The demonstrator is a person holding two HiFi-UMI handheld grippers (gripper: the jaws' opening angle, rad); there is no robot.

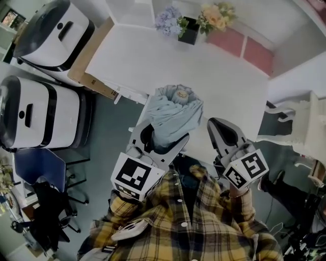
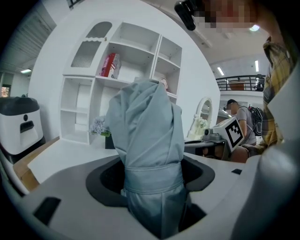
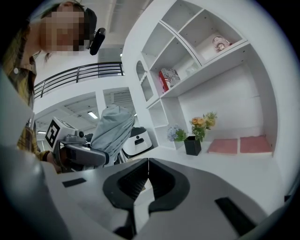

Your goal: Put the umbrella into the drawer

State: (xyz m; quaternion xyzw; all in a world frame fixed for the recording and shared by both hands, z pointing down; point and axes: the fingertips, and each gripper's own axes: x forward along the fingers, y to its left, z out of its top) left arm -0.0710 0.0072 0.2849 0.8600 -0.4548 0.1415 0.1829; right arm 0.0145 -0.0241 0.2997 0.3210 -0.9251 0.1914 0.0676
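- Fingers (image 2: pixel 105 183) of the left gripper (image 1: pixel 162 138): closed on the umbrella (image 2: pixel 145 131), one finger on each side of its lower part, just below the strap band that wraps the fabric.
- Umbrella: folded, pale blue-grey, fabric loosely bunched. It stands up out of the left fingers and past their tips, with a round pale end cap (image 1: pixel 181 94) at the far end. In the head view it is held over the near edge of the tabletop (image 1: pixel 153 66).
- Fingers (image 3: pixel 126 183) of the right gripper (image 3: pixel 148 162): closed, tips meeting with nothing between them. This gripper is held off the tabletop, beside the left gripper and not touching the umbrella.
- Marker cubes: one on the rear of each gripper, behind the fingers, close to the person's plaid shirt (image 1: pixel 188 224).
- Black vase (image 1: pixel 189 30): on the tabletop well beyond both sets of fingertips. It holds pale blue flowers (image 1: pixel 168 20) and orange-yellow flowers (image 1: pixel 216 15).
- Pink mats (image 3: pixel 239 145): two, flat on the tabletop, beyond the right fingers and to the right of the vase.
- Shelf unit (image 2: pixel 136 51): white, open compartments, standing behind the tabletop far beyond the fingertips. One compartment holds a red box (image 2: pixel 108 64); an upper one holds a small round item (image 3: pixel 219 43).
- White machines (image 1: pixel 35 112): two, on the floor, well off to the left of the left fingers.
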